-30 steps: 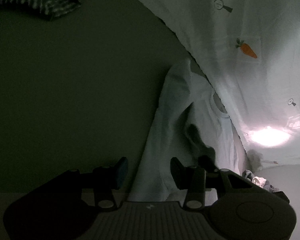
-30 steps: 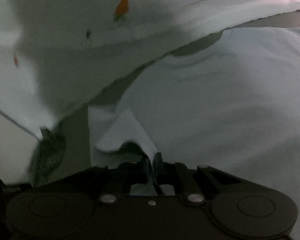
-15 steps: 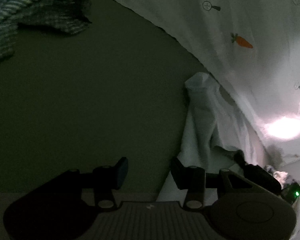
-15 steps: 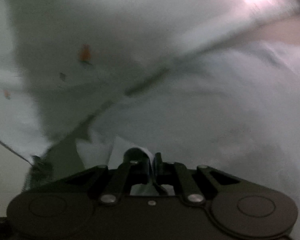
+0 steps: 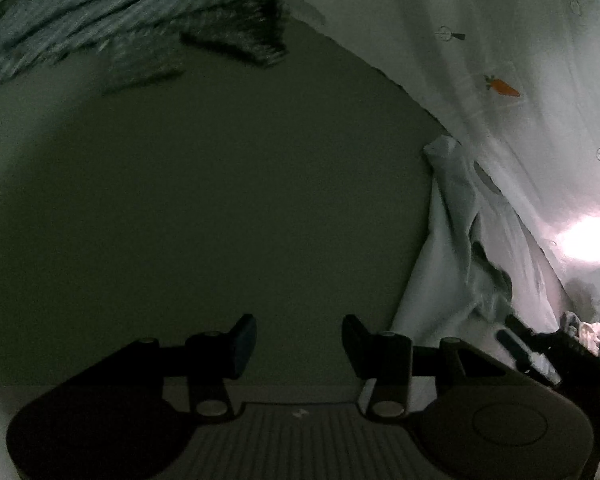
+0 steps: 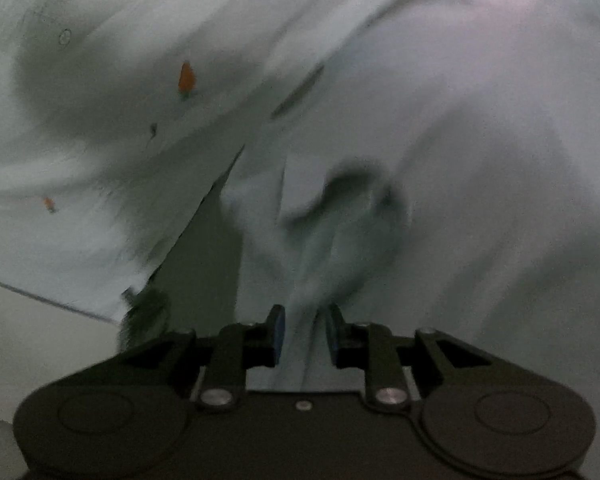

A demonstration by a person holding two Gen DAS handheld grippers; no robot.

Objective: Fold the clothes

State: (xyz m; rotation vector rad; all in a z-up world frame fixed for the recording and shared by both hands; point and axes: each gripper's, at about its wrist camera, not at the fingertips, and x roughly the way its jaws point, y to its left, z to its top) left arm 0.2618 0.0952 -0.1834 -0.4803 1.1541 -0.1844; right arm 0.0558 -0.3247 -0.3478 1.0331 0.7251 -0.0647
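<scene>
Left wrist view, pale garment (image 5: 452, 248) bunched, long axis running away, upward.

On the worktop (image 5: 204, 216), a crumpled shirt (image 5: 448, 248) lies right; just right of it hangs a sheet (image 5: 500, 40); far behind-left lies a striped cloth (image 5: 112, 40).

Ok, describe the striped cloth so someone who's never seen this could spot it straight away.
Start from the dark olive surface that fills the left wrist view. At its far edge, upper left, lies a crumpled striped cloth. Its fine grey-and-white stripes set it apart from the pale carrot-print sheet on the right.
</scene>
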